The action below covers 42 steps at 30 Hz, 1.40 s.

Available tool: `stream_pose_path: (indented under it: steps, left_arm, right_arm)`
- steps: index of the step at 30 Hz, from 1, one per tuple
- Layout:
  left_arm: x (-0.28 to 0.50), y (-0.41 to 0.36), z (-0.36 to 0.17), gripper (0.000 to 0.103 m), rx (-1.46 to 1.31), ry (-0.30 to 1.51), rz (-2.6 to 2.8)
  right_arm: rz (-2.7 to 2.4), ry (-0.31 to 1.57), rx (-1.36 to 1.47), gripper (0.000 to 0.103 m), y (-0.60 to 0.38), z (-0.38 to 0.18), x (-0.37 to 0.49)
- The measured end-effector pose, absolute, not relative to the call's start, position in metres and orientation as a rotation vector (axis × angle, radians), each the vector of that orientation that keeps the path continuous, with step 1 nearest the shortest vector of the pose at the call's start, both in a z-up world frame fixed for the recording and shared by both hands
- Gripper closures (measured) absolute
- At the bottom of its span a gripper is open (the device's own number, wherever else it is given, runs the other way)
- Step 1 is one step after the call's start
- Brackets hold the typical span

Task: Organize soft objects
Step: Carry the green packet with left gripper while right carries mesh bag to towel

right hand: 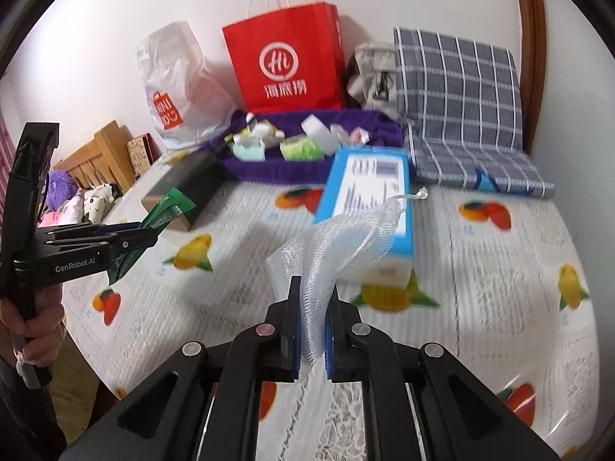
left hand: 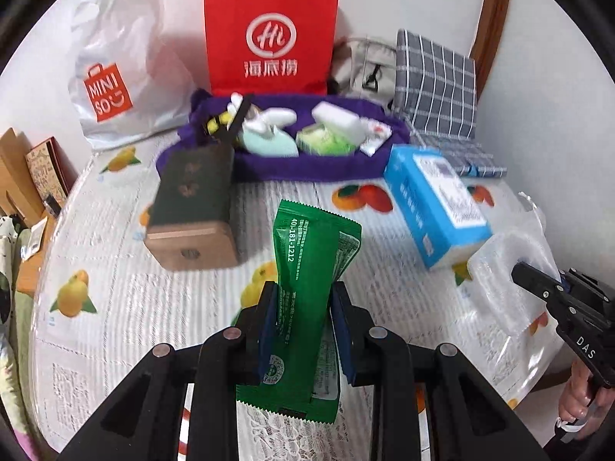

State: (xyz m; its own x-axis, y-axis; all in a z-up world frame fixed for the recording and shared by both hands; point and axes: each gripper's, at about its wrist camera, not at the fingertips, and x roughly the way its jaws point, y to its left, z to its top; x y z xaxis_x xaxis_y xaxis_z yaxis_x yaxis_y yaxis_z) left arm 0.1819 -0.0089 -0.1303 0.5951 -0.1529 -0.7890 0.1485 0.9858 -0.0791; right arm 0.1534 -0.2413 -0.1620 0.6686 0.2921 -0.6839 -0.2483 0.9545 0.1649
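Left gripper (left hand: 303, 299): fingers (left hand: 269, 330) clamping a green snack packet (left hand: 307, 269) around its middle, packet standing upright between the pads, clear of the bench (left hand: 115, 307). Right wrist view showing the same packet (right hand: 165, 207) jutting from the left gripper (right hand: 150, 232) at the left edge, a hand (right hand: 34, 322) wrapping the handle.

Right gripper (right hand: 313, 307): fingers (right hand: 292, 326) pinching a white mesh pouch (right hand: 338, 238), closed nearly flat on the netting, pouch arching up and forward with its drawstring trailing over the blue box (right hand: 365, 207). Left wrist view showing the right gripper (left hand: 517, 274) biting the pouch (left hand: 511, 288) at the right edge, above the bench.

Bench wearing a fruit-print cloth. Sitting on it: a dark green box (left hand: 192, 207) at left, the blue box (left hand: 434, 203) at right, lying tilted. Behind them, a purple tray (left hand: 307, 169) holding small white, mint and green items. Against the wall: a red paper bag (left hand: 269, 34), a white plastic bag (left hand: 119, 61), a grey checked cloth (left hand: 438, 88). Both views blurring slightly.
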Motion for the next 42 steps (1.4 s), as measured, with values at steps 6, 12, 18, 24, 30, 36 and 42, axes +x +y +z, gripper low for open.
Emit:
stream_pose_path:
  steps: [6, 12, 18, 24, 30, 36, 42]
  left_arm:
    - [0.187, -0.003, -0.102, 0.077, -0.005, 0.841, -0.152]
    - [0.201, 0.003, -0.081, 0.077, -0.038, 0.819, -0.153]
    - [0.221, 0.008, -0.068, 0.077, -0.056, 0.8, -0.167]
    - [0.249, 0.017, -0.059, 0.077, -0.077, 0.789, -0.146]
    - [0.283, 0.037, -0.058, 0.077, -0.145, 0.794, -0.145]
    - [0.321, 0.036, -0.063, 0.077, -0.124, 0.827, -0.12]
    - [0.35, 0.033, -0.059, 0.077, -0.13, 0.822, -0.126]
  right_arm:
    - [0.304, 0.741, 0.035, 0.094, -0.231, -0.133, 0.169]
    - [0.288, 0.7, 0.032, 0.094, -0.226, -0.107, 0.19]
    - [0.263, 0.688, 0.048, 0.094, -0.229, -0.089, 0.216]
    - [0.248, 0.689, 0.051, 0.094, -0.229, -0.078, 0.245]
    - [0.229, 0.69, 0.043, 0.094, -0.226, -0.07, 0.278]
    - [0.242, 0.689, 0.053, 0.094, -0.223, -0.07, 0.313]
    - [0.242, 0.687, 0.081, 0.094, -0.226, -0.071, 0.35]
